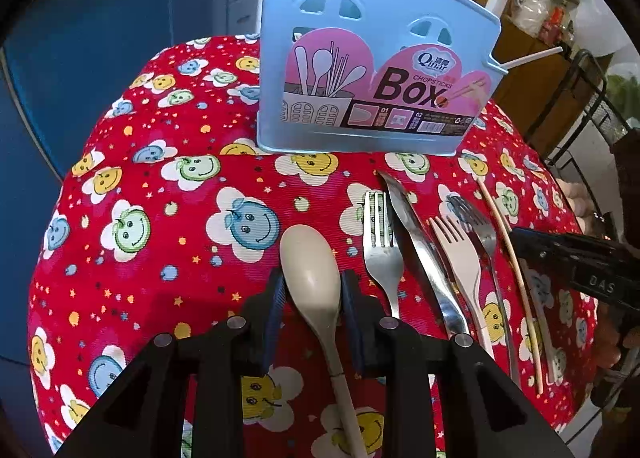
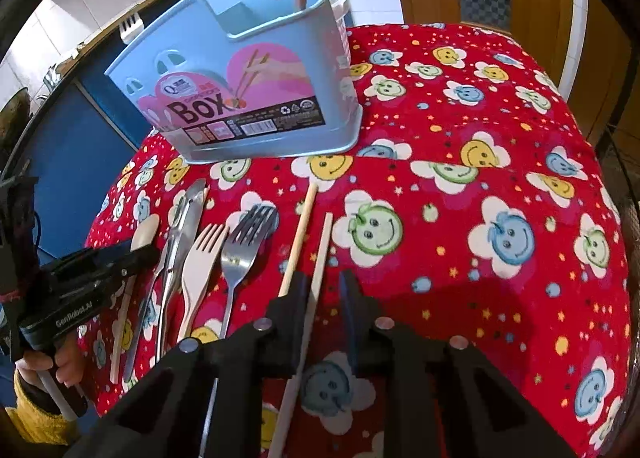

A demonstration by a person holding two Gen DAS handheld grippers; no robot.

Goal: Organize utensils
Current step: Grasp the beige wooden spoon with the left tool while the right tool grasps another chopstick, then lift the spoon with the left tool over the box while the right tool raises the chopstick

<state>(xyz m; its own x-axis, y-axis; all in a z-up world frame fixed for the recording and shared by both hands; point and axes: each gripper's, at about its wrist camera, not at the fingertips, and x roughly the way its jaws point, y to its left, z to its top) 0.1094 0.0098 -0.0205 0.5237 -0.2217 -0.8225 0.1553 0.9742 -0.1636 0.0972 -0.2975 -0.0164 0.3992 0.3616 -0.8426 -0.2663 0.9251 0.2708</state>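
Chopstick pickup is the step in hand for the right gripper, while the left gripper deals with the beige spoon. On the right, the fingers stand at a narrow gap and a wooden chopstick runs up between them, lying right against the inner face of the left-hand finger, with clear cloth between it and the other finger; the pads do not yet press it from both sides. A second chopstick lies just outside that same finger. To do this well, I judge the jaws should close only on the inner stick, so the outer one is not dragged along.

On the left, the fingers are narrowed around the spoon, its bowl reaching forward past the fingertips and its handle running back between them; both pads appear to touch its sides. The blue chopsticks box stands ahead of both grippers, beyond the row of forks and the knife.
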